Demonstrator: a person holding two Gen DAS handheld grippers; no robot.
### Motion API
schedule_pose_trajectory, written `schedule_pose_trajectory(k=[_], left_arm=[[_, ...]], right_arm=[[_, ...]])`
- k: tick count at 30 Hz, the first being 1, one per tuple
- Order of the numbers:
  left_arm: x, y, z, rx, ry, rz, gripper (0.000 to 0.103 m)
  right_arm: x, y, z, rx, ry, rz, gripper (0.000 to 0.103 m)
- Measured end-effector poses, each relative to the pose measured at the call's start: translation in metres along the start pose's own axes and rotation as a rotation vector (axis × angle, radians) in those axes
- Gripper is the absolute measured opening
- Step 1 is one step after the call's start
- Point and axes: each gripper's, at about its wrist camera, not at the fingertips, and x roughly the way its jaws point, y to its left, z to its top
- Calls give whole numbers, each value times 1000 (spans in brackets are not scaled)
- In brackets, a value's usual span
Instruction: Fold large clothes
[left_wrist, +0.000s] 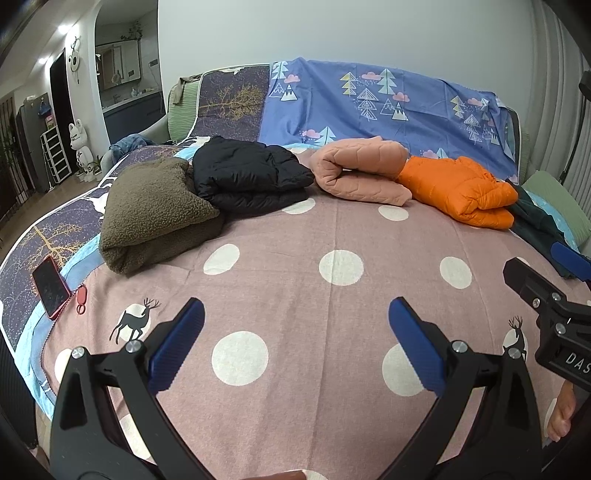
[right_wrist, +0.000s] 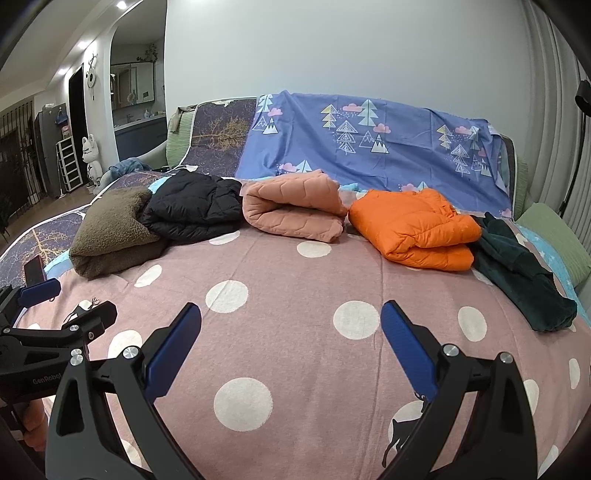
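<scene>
Left gripper (left_wrist: 295, 345) with both blue-padded fingers (left_wrist: 177, 345) spread wide apart, nothing between them. Right gripper (right_wrist: 291, 347) likewise spread wide, holding nothing. The two tools sit side by side, each visible at the edge of the other's view; part of a hand (left_wrist: 561, 413) shows beside the left gripper.

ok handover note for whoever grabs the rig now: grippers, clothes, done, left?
Left gripper: open, empty, over the bedspread.
Right gripper: open, empty, beside it.
Folded, in a row along the back: brown fleece, black jacket, pink quilted coat, orange jacket.
Left: the dark green garment at the right edge looks loosely heaped, not folded. Probably next; the right gripper is nearer.
Phone lies at the left edge, clear of the work.
</scene>
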Motion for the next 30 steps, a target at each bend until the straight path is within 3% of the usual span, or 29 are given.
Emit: schedule_pose_trajectory(k=[30], left_arm=[[-8, 2, 3, -11, -23, 13, 101]], right_arm=[[6, 8, -1, -5, 5, 11, 98]])
